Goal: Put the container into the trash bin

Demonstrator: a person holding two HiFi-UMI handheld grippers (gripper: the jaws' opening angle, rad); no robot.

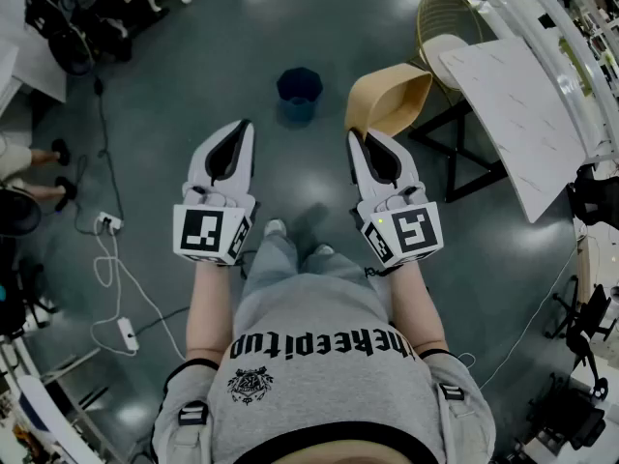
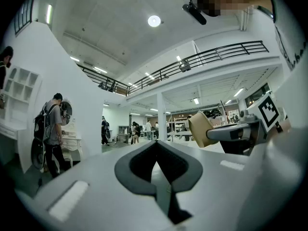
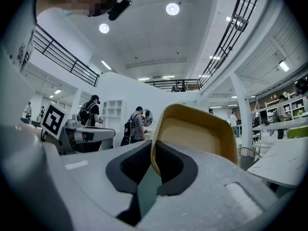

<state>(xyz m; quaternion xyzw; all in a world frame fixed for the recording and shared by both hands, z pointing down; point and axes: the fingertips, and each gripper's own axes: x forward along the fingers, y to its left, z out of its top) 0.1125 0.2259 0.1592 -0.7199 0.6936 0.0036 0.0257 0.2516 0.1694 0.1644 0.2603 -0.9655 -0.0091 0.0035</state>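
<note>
Head view: R gripper (image 1: 357,137) fingers pinch tan container (image 1: 392,100) by its rim; L gripper (image 1: 247,126) fingers pressed together, empty. Trash bin (image 1: 299,93) stands ahead of fingertips, so centre container over opening before releasing.

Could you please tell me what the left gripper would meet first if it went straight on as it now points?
Nothing near, it seems: the left gripper, shut and empty, points out into open space toward a far white pillar. The trash bin lies lower and right of that line.
</note>
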